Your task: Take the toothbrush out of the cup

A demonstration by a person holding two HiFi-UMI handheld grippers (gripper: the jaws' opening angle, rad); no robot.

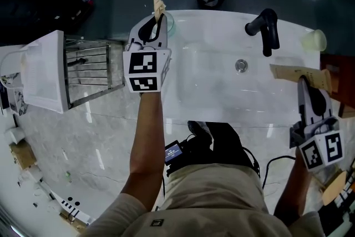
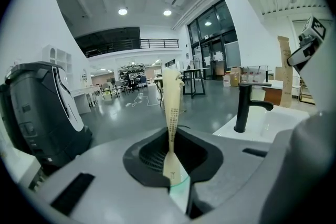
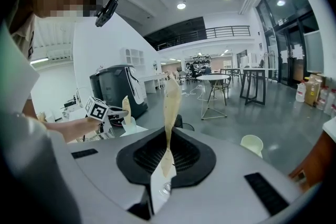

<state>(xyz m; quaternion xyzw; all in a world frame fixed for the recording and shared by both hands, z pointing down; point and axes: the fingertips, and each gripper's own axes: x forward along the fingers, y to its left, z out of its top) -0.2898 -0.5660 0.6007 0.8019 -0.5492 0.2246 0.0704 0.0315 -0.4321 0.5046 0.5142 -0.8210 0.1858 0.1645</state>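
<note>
Beige and paper-wrapped, the toothbrush point(image 1: 159, 7) stands in the pale green cup point(image 1: 168, 24) at the white sink's point(image 1: 211, 91) far left corner, the left hand-held gripper point(image 1: 158, 20) clamped on it, while the right hand-held gripper point(image 1: 304, 83) pinches a similar beige packet point(image 1: 291, 71) near the sink's right rim.

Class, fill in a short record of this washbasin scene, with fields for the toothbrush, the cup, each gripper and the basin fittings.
Toothbrush: beige, upright, lower end in the cup
Cup: clear greenish, at the basin's far left corner
Left gripper: jaws shut on the toothbrush, just above the cup
Right gripper: jaws shut on a beige packet, at the basin's right side
Basin: white, with a black tap at the far rim
Task status: toothbrush not yet out
</note>
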